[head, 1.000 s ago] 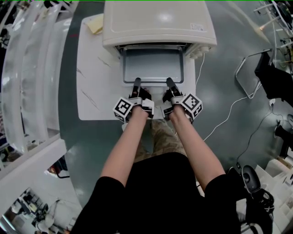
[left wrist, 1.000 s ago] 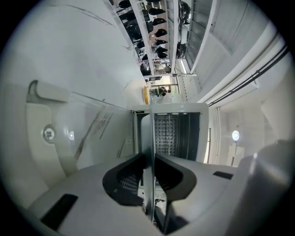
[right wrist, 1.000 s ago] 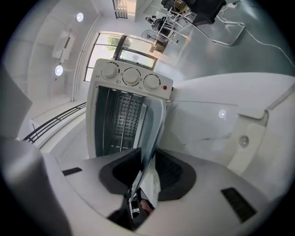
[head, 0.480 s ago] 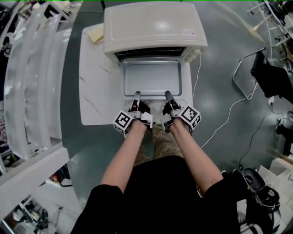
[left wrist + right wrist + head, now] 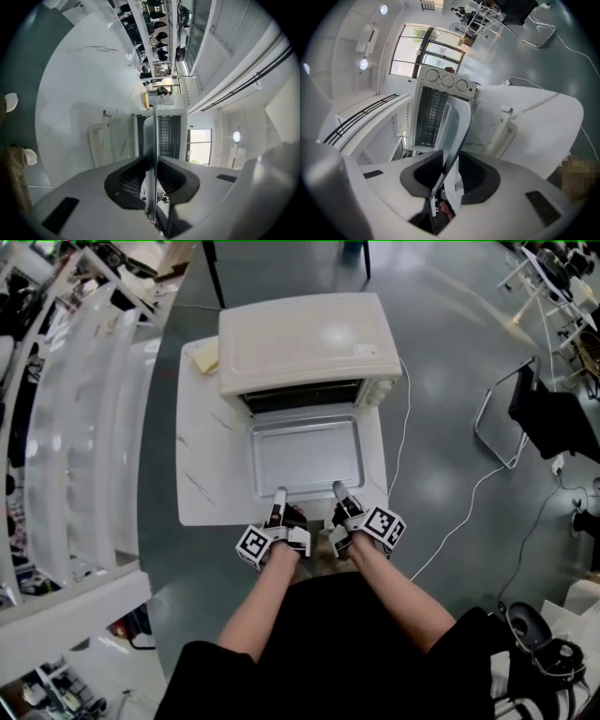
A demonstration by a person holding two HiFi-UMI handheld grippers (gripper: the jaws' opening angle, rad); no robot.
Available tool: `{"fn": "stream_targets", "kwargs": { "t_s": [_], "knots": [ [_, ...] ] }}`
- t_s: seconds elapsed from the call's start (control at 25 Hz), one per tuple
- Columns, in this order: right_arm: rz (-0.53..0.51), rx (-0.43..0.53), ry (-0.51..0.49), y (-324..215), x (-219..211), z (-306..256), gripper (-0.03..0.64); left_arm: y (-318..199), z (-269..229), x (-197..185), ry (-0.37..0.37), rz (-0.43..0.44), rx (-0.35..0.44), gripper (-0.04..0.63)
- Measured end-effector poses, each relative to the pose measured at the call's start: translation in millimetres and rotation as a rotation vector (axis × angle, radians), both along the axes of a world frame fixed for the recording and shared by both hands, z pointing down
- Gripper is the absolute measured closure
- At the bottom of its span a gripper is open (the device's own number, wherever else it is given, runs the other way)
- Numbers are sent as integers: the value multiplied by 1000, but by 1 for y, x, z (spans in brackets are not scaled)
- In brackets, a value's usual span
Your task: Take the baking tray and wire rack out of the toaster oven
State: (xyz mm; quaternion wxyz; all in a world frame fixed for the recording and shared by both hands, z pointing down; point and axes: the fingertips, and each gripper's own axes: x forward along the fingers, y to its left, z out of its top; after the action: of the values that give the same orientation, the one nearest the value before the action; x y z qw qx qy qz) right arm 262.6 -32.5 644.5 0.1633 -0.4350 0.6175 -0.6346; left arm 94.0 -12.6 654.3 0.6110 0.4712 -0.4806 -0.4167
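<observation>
A grey baking tray [image 5: 306,457] sits almost wholly out of the cream toaster oven [image 5: 305,341], level above the white table [image 5: 208,479]. My left gripper [image 5: 278,495] is shut on the tray's near rim at the left, seen edge-on as the tray rim [image 5: 151,154] between its pads. My right gripper [image 5: 338,489] grips the same rim at the right; the tray rim [image 5: 452,140] runs aslant between its pads, and its jaws have just eased slightly wider. The wire rack [image 5: 168,136] stays inside the oven; the wire rack [image 5: 430,115] also shows behind the tray.
The oven door [image 5: 502,137] hangs open below the tray. A yellow pad [image 5: 206,354] lies at the table's back left. A white cable [image 5: 405,427] trails off the oven's right side. A metal chair frame [image 5: 506,423] stands to the right, white shelving [image 5: 75,427] to the left.
Both grippers have drawn back toward the person with the tray, which has slid from half inside the oven to nearly all the way out. The head camera has backed away too.
</observation>
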Motion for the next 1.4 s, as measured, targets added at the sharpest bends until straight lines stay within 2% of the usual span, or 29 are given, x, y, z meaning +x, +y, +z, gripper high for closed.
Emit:
{"fn": "stream_targets", "kwargs": {
  "t_s": [0.2,0.36,0.6,0.76,1.4],
  "knots": [
    [-63,8,-5,2,-11,-13,497,15,-13,-10,0,-32,6,515],
    [-120,9,-3,0,-38,-17,495,18,-19,-36,-10,-67,23,515],
    [-170,28,11,-7,-95,-24,495,21,-16,-90,5,-96,22,514],
    [-183,1,12,0,-131,-21,494,23,-20,-126,4,-83,21,514],
    [-184,-58,65,30,-283,-2,489,47,2,-278,39,-54,-25,515]
  ]
}}
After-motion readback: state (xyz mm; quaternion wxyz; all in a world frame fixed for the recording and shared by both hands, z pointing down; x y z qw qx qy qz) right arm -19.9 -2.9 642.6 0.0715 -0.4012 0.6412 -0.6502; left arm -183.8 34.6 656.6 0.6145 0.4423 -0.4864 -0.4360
